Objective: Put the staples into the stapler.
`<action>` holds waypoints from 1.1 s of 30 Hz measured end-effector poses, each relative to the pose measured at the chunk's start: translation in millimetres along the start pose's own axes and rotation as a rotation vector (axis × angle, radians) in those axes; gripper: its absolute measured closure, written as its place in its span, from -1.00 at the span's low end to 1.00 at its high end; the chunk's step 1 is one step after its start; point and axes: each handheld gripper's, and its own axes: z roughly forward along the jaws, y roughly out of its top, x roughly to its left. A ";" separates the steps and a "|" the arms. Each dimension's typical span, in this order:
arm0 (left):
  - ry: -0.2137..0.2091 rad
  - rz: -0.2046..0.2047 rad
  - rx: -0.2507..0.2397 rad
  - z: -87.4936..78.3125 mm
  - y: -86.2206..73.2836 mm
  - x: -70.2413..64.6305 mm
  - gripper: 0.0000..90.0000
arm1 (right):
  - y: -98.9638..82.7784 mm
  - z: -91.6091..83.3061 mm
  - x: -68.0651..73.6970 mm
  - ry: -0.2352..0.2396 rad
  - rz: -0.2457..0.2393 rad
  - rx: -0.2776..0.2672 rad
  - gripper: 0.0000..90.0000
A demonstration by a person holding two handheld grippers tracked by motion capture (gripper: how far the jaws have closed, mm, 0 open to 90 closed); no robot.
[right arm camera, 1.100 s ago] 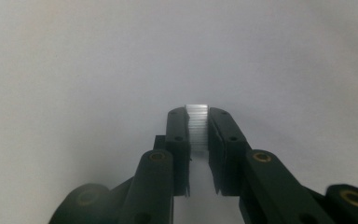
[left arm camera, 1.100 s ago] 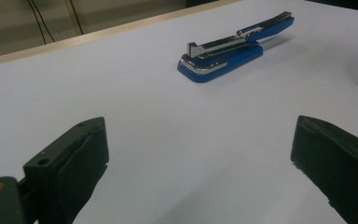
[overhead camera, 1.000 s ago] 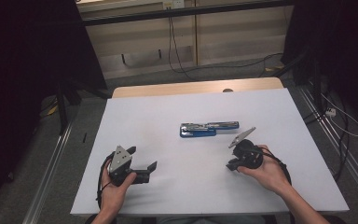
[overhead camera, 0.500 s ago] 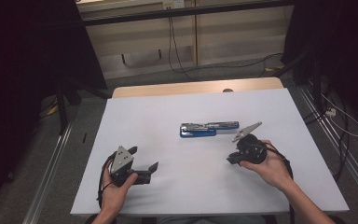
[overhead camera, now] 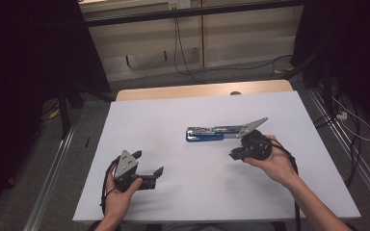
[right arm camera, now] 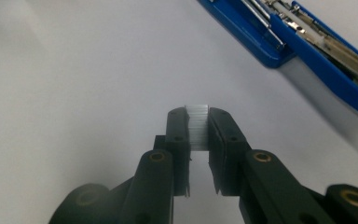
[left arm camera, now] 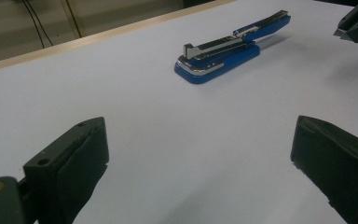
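Your right hand-held gripper [right arm camera: 198, 135] pinches a staple strip [right arm camera: 198, 127] | open blue stapler [right arm camera: 307, 44] nearby | your left hand-held gripper [left arm camera: 200, 163] gapes wide, empty.

Glossy blue plastic stapler [left arm camera: 223, 56] with shiny metal, matt white table [overhead camera: 173, 120]

Dim, even light falls from above; the white bench [overhead camera: 183, 120] is the brightest area, the room around it nearly black. Shadows under each tool are soft. In the right gripper view the stapler [right arm camera: 307, 42] beyond the tool [right arm camera: 198, 116] is blurred, its chrome faintly glinting.
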 end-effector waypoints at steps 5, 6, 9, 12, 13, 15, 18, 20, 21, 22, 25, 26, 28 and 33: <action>-0.002 0.003 0.000 0.5 0.2 0.2 -0.91 | 8.1 -0.8 -3.5 0.002 0.001 -0.030 0.77; -0.003 0.001 0.000 0.7 0.2 0.1 -0.91 | 9.8 -0.9 -4.2 0.002 -0.001 -0.035 0.77; -0.004 0.001 0.000 1.0 0.1 0.0 -0.91 | 14.6 -0.3 -6.2 0.005 -0.002 -0.048 0.76; -0.004 0.002 0.001 0.8 0.1 0.1 -0.91 | 18.8 1.6 -8.5 0.009 0.001 -0.058 0.76; -0.001 0.002 0.002 0.6 -0.1 0.2 -0.91 | 19.9 2.3 -9.6 0.010 0.001 -0.062 0.76; -0.001 0.001 0.002 0.3 -0.7 0.5 -0.91 | 21.8 3.8 -11.1 0.011 -0.003 -0.069 0.77; 0.000 0.001 0.006 0.4 -0.7 1.6 -0.91 | 24.8 4.7 -12.2 0.012 -0.035 -0.096 0.77; -0.001 0.000 0.005 1.0 -0.6 1.6 -0.91 | 27.7 4.5 -12.9 -0.002 -0.045 -0.101 0.76; 0.000 -0.001 0.006 1.3 -0.6 1.2 -0.91 | 29.3 4.5 -13.4 -0.004 -0.046 -0.102 0.76; 0.000 0.001 0.006 1.4 -0.6 1.0 -0.91 | 31.2 4.7 -14.2 -0.005 -0.049 -0.102 0.76; 0.001 0.001 0.007 1.4 -0.8 0.9 -0.91 | 37.3 6.2 -17.2 -0.004 -0.058 -0.102 0.76; 0.002 0.002 0.007 1.2 -0.9 1.2 -0.91 | 39.3 7.0 -18.4 -0.004 -0.061 -0.100 0.76; 0.005 0.001 0.008 0.9 -1.1 1.7 -0.91 | 43.4 9.2 -20.3 -0.006 -0.064 -0.102 0.76; 0.006 0.001 0.008 0.7 -1.2 2.5 -0.91 | 51.4 18.6 -25.0 0.001 -0.067 -0.111 0.76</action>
